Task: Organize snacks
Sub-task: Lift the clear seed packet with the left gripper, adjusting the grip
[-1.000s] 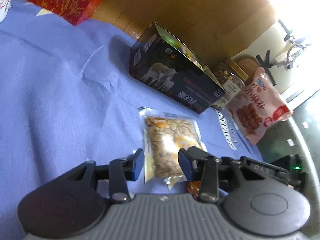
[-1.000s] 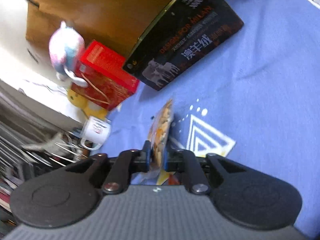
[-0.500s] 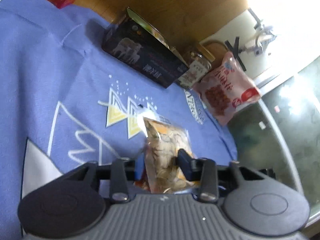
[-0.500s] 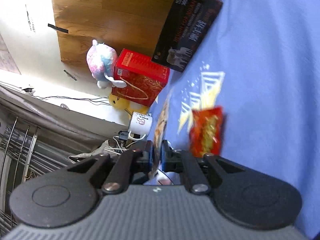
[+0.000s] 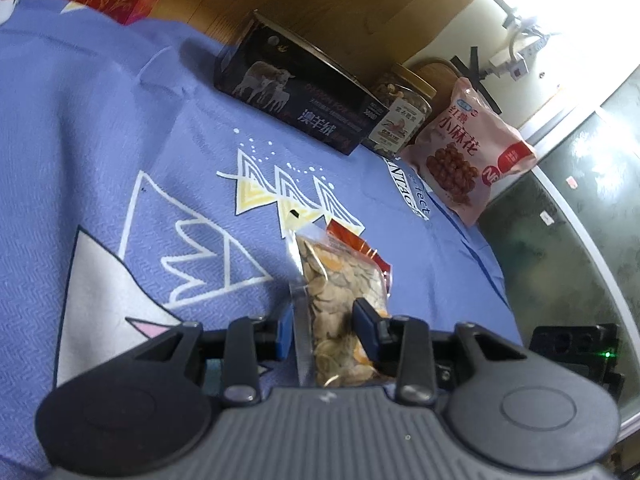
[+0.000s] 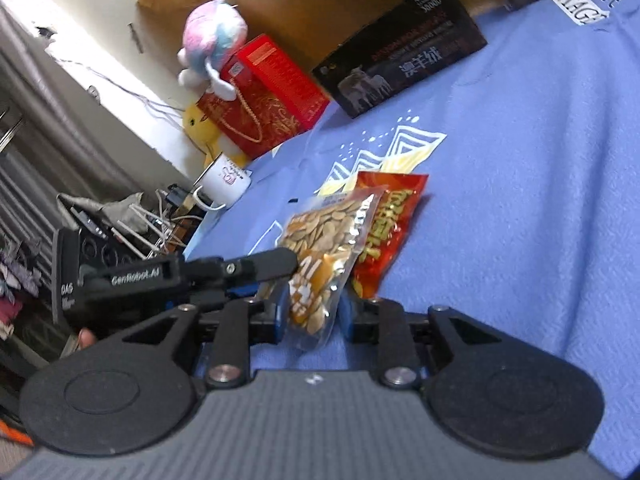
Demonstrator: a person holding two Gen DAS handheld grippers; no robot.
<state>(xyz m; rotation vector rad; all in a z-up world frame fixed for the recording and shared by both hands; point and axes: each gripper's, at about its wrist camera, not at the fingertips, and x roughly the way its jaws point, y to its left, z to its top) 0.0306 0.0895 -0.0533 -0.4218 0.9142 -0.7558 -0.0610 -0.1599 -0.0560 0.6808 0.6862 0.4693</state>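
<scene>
A clear packet of pale seeds (image 5: 340, 304) stands on edge between the fingers of my left gripper (image 5: 322, 328). Its pads press on the packet's sides while the jaws ease slightly apart. In the right wrist view the same seed packet (image 6: 328, 240) has its lower corner between the pads of my right gripper (image 6: 314, 312). Those jaws are opening and no longer pinch it. A left gripper finger (image 6: 276, 260) lies across the packet from the left. Just behind it, a red snack packet (image 6: 388, 224) lies flat on the blue tablecloth (image 5: 120, 128).
Along the back stand a black box with sheep on it (image 5: 296, 108), a jar of nuts (image 5: 400, 116) and a pink snack bag (image 5: 464, 152). At far left are a red gift box (image 6: 272, 96), a plush toy (image 6: 214, 36) and a white mug (image 6: 224, 178).
My right gripper, shut on the seed packet's edge before, has rolled level and spread its jaws. The left gripper has closed in on the packet, which now stands in front of the red packet.
</scene>
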